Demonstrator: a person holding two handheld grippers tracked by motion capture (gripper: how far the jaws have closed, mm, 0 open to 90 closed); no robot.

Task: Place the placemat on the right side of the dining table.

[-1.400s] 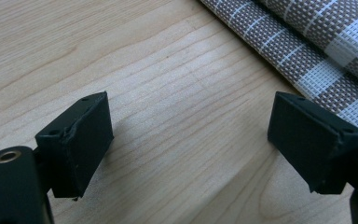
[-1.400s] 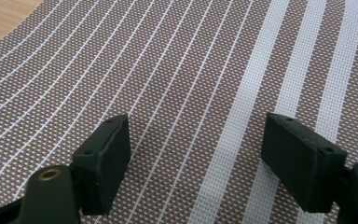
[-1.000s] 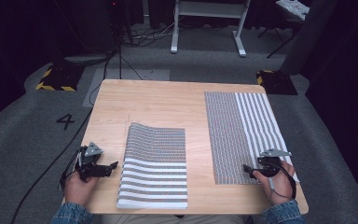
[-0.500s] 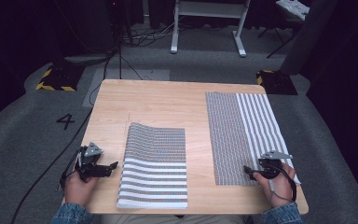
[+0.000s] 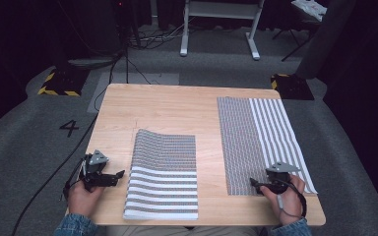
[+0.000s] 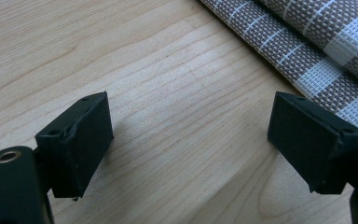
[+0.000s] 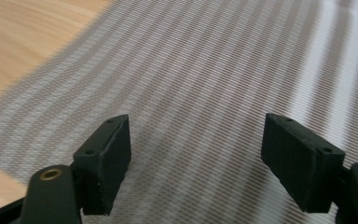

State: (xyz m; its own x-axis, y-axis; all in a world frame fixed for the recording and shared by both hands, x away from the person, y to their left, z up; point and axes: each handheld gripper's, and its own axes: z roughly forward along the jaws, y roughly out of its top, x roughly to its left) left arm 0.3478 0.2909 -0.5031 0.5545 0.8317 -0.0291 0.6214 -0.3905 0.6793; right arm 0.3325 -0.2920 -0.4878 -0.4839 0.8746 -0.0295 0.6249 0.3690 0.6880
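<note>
Two striped woven placemats lie on the wooden table (image 5: 167, 110). The folded placemat (image 5: 163, 173) sits near the front, left of centre; its edge (image 6: 317, 51) runs along the upper right of the left gripper view. The flat placemat (image 5: 261, 140) lies spread out at the right, and its weave (image 7: 205, 79) passes under the jaws in the right gripper view. My left gripper (image 5: 119, 175) rests open on bare wood just left of the folded mat, holding nothing (image 6: 189, 140). My right gripper (image 5: 252, 183) is open over the near end of the flat mat, empty (image 7: 196, 158).
The table's front edge (image 5: 216, 220) runs just ahead of both hands. Grey carpet with a painted "4" (image 5: 70, 128) surrounds the table. A white stand (image 5: 219, 29) and cables lie on the floor beyond the far edge.
</note>
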